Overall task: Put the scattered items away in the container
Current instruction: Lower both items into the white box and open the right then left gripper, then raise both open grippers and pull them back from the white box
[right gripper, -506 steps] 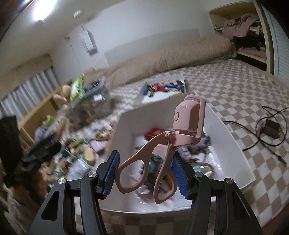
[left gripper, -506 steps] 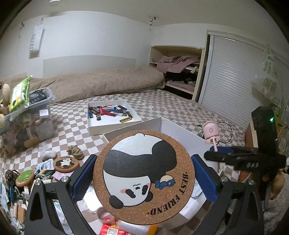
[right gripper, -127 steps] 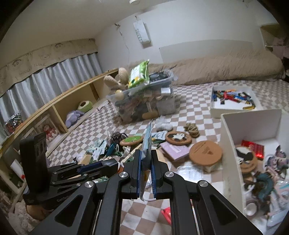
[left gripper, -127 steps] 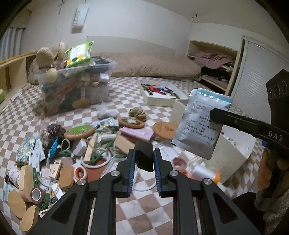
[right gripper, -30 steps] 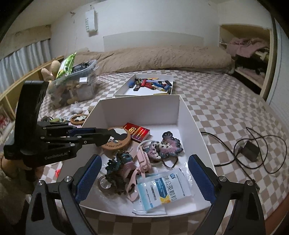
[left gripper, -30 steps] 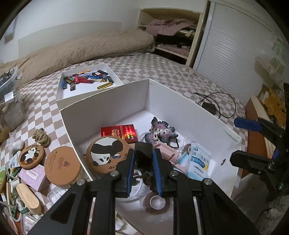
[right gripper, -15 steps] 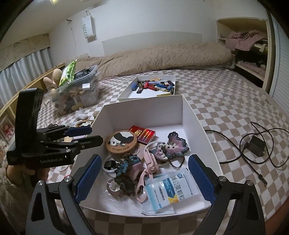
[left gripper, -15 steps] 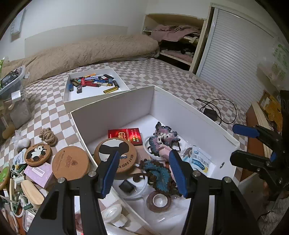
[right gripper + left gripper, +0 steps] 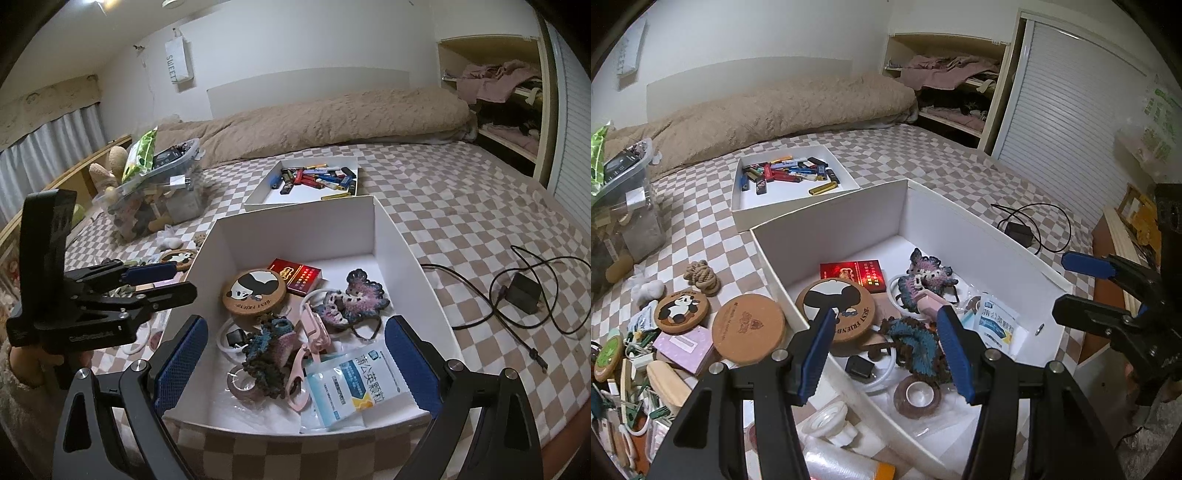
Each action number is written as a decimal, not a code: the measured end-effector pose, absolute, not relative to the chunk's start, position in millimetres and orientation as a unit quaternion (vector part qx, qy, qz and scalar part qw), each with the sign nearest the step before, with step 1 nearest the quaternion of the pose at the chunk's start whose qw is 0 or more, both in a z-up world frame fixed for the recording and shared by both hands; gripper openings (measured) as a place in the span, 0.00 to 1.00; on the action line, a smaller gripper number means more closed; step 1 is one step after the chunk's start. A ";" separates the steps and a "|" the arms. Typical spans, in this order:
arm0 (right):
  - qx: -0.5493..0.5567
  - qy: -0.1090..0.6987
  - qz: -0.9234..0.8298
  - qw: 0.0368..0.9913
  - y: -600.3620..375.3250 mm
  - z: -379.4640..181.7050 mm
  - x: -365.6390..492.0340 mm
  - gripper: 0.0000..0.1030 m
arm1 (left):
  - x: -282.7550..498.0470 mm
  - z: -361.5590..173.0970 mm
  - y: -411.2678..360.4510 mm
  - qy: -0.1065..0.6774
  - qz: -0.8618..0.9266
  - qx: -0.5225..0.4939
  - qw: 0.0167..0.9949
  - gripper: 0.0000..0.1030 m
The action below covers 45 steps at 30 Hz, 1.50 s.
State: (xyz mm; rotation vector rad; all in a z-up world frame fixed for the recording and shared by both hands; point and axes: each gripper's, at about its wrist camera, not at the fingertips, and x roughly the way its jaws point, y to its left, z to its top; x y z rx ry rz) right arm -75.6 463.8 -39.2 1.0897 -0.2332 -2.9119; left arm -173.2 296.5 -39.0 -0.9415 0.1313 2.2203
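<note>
Overhead, left gripper (image 9: 886, 343) tilted down over white box (image 9: 1015, 236), fingers parted, empty, right gripper (image 9: 295, 365) likewise, spread wide.

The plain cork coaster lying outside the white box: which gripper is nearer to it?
Left. The left gripper hovers just beside the plain cork coaster; the right gripper is over the box's opposite side.

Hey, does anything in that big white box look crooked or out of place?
The panda coaster is askew: it leans tilted near the white box's left wall with one edge raised, not flat on the floor. Everything else is a loose pile, nothing spilled outside.
</note>
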 end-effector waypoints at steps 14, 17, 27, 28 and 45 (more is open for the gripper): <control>0.317 -0.046 -0.947 -0.003 434.5 -22.9 -56.3 1.00 | -146.3 -14.1 260.6 0.055 0.890 -0.316 0.324 0.96; 0.307 -0.045 -0.951 -0.006 427.4 -19.0 -52.5 1.00 | -138.8 -8.1 251.3 0.053 0.895 -0.304 0.321 1.00; 0.287 -0.030 -0.957 -0.006 403.8 -10.1 -35.9 1.00 | -117.6 7.8 222.7 0.050 0.909 -0.277 0.306 1.00; 0.285 -0.029 -0.958 -0.006 401.2 -9.4 -34.1 1.00 | -115.5 8.6 219.8 0.049 0.910 -0.276 0.306 1.00; 0.274 -0.011 -0.961 -0.018 367.6 -12.1 -12.2 1.00 | -88.4 -5.2 178.9 0.049 0.916 -0.275 0.288 1.00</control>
